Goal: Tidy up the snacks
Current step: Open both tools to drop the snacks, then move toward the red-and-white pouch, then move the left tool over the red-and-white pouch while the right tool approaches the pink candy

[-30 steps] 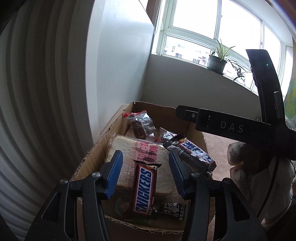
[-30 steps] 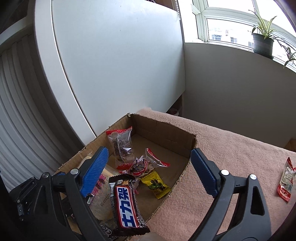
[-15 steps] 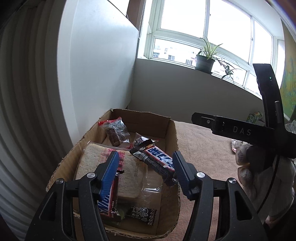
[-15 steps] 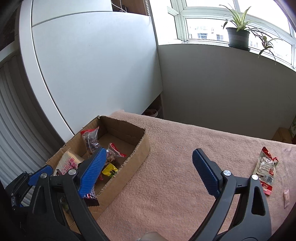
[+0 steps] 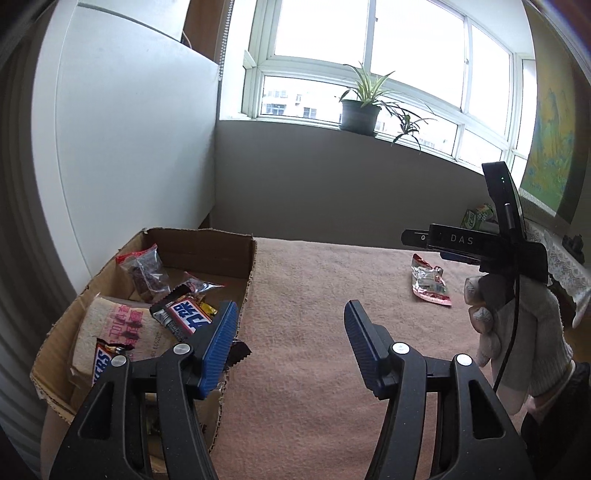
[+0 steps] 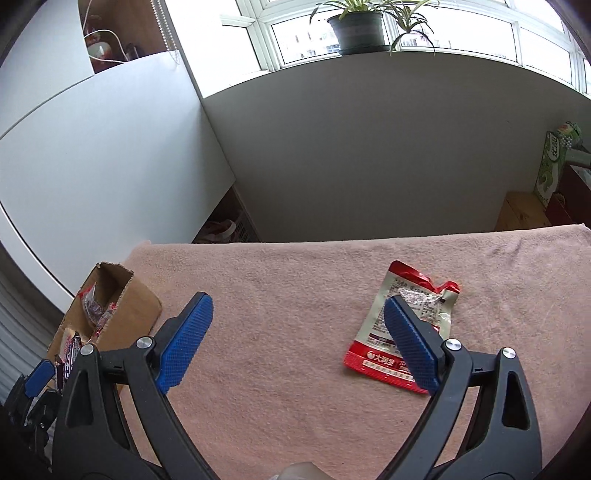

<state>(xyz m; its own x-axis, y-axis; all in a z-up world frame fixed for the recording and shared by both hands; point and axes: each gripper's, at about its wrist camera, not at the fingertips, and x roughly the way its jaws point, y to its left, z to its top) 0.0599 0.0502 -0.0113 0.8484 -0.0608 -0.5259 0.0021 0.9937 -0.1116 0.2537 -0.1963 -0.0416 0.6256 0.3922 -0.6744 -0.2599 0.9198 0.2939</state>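
A pink towel covers the worktop. At its left edge sits an open cardboard box holding snacks: a Snickers bar, a wrapped sandwich, a blue-labelled bar and a clear bag of dark pieces. The left gripper hangs beside the box's right wall, jaws spread wide, holding nothing. The right gripper is also spread and empty above the towel; a red and silver packet lies flat toward the towel's right edge, partly behind its right finger. A potted plant stands on the windowsill.
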